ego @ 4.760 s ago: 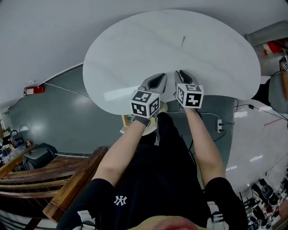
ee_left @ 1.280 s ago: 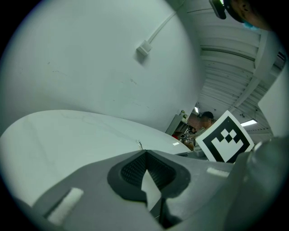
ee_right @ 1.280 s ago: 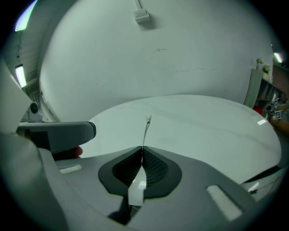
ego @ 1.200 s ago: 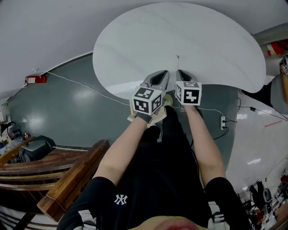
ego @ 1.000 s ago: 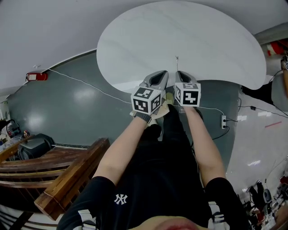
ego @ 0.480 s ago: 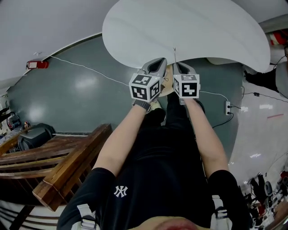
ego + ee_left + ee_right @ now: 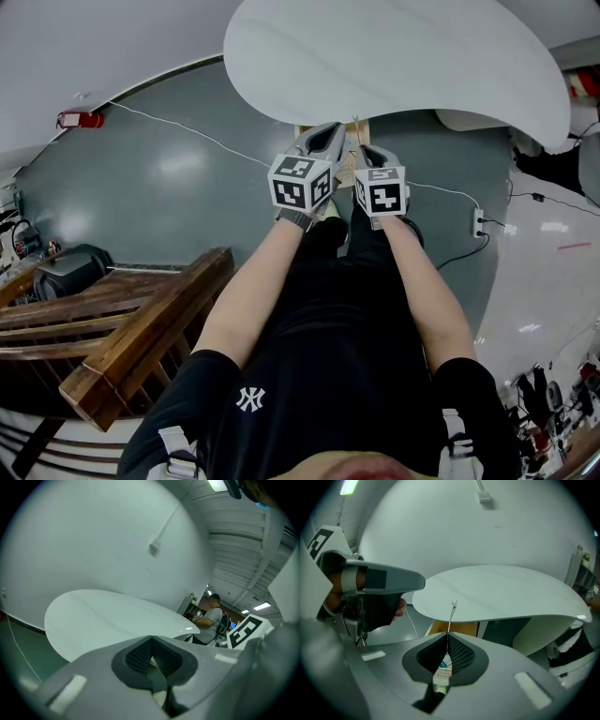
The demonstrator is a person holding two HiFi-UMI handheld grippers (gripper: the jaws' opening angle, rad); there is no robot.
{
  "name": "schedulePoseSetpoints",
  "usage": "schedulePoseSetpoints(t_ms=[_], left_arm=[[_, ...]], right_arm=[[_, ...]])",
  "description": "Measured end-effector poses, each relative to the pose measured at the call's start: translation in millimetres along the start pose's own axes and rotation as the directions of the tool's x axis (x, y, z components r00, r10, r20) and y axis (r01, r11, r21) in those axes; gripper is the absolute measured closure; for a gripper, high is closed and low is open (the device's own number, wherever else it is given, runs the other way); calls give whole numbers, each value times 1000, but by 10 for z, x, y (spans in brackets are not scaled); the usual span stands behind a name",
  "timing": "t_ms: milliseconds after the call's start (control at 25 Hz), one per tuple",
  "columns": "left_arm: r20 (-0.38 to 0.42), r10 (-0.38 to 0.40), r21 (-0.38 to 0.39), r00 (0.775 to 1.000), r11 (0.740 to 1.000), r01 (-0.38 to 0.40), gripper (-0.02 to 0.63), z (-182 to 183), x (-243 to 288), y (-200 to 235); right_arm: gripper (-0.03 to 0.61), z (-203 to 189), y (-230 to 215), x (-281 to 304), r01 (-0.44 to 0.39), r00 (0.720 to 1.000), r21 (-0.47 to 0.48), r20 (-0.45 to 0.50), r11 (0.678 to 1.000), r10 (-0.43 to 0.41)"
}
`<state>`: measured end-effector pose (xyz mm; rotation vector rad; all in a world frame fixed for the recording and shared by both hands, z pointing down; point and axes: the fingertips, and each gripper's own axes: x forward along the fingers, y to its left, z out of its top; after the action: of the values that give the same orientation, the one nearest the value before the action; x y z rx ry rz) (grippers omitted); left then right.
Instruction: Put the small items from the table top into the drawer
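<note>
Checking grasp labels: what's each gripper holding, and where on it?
Right gripper pinches a thin metal pin by its lower end; its tip sticks up free. Left gripper is shut, empty.

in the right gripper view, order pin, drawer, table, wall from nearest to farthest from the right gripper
1. pin: clamped in the right hand-held gripper, sticking up.
2. drawer: just ahead, under the table edge.
3. table: beyond and above the drawer.
4. wall: at the back, behind the table.
</note>
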<state>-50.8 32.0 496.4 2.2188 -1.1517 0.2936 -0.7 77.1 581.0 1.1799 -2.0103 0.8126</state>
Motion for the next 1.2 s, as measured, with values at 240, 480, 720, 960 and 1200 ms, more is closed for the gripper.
schedulePoseSetpoints(t_ms=[240,480,720,960,1200], left_arm=[[-17,16,-15,1000,1000,-17,613,-224,-69,66],[-33,23,-26,999,999,-24,613,-364,-101,105],[-43,31,-37,999,999,-33,613,-452,-92,178],[-61,34,-57,998,998,-37,613,-576,-40,267],[-79,33,-83,996,996,-39,613,-694,54,380]], right_arm=[[549,-359,143,142,-32,996,-34,-83,999,29],[549,-563,135,289,-21,991,-38,-136,999,16],[549,-655,58,462,-10,985,8,-172,1000,12],[548,-717,12,629,-4,979,48,-205,999,14],[548,-711,-41,779,-1,977,61,-211,998,14]])
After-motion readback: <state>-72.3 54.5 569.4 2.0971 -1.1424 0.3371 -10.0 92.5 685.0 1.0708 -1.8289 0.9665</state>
